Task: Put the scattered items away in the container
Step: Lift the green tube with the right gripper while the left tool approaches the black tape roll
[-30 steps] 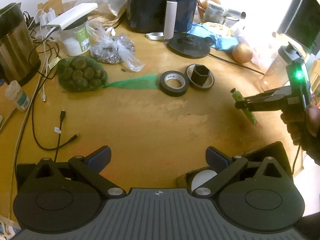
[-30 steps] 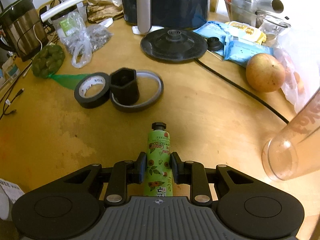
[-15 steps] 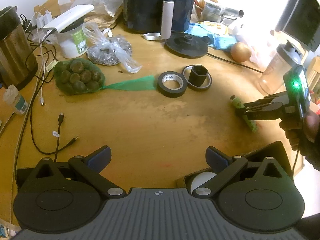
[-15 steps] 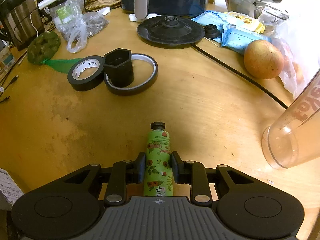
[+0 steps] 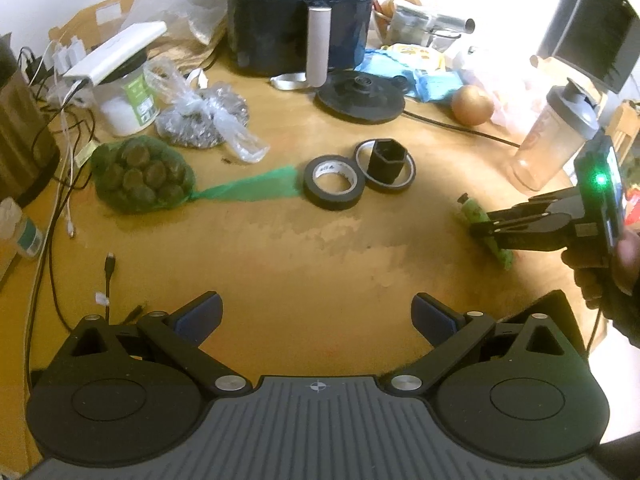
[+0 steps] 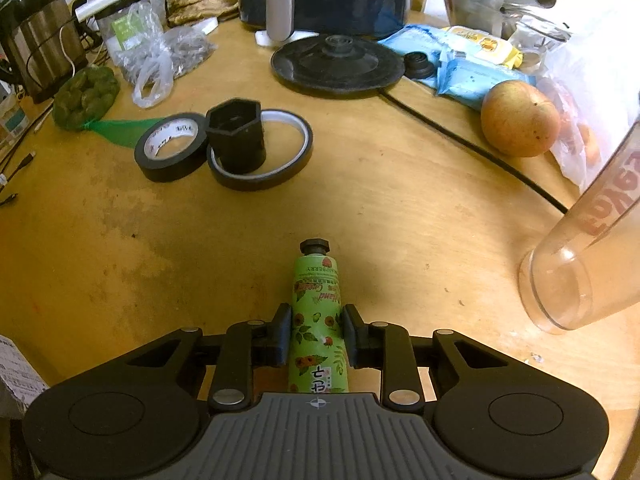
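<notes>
Since a second ago the right gripper (image 6: 316,334) has drawn back from the tape rolls, which now sit farther up in its view, and in the left wrist view it has sunk closer to the wooden table (image 6: 400,208). It carries a green hand-cream tube (image 6: 318,320) with a small black cap, printed with leaves, flowers and berries. Both pads pinch the tube at mid-body, one on each side, jaws nearly together. The cap end pokes out past the fingertips and the flat crimped end runs back under the gripper body. The tube hangs just above the table.

The left gripper (image 5: 316,316) has its blue-padded jaws spread wide with only bare table between them.

Beyond the tube lie a black tape roll (image 6: 172,146) and a thin tape ring (image 6: 260,156) touching it, with a black hexagonal cup (image 6: 236,140) standing inside the ring
</notes>
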The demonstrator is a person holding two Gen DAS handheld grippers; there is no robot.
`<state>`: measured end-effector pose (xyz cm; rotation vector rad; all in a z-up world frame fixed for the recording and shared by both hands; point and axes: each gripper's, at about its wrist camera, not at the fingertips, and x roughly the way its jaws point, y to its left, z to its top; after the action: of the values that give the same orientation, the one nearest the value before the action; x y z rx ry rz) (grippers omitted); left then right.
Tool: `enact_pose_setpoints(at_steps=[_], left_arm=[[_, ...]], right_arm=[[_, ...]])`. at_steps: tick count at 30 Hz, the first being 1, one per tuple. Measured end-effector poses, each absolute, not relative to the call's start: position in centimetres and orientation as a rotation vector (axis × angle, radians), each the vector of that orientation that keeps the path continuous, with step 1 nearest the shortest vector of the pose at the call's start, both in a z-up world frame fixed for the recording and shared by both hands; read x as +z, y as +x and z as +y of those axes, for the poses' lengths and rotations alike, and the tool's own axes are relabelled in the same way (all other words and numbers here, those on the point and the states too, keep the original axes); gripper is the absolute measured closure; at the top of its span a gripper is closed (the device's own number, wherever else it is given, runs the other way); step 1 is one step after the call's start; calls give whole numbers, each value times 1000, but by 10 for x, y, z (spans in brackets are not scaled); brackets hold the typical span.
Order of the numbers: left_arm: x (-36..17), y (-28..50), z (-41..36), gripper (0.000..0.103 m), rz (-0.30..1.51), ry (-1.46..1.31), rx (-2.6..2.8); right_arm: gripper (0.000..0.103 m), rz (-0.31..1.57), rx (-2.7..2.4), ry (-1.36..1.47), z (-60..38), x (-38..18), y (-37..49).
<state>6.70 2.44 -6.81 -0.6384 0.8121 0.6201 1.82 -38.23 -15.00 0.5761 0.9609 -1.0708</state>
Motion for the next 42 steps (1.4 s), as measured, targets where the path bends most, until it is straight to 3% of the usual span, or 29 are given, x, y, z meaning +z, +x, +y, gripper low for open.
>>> enact_pose_setpoints(at_steps=[23, 42], left_arm=[[-78, 112, 63, 0, 772, -588, 568], [-121, 172, 105, 0, 751, -513, 512]], right_arm=[[74, 778, -1186, 716, -366, -103, -10], [74, 690, -1243, 785, -346, -82, -25]])
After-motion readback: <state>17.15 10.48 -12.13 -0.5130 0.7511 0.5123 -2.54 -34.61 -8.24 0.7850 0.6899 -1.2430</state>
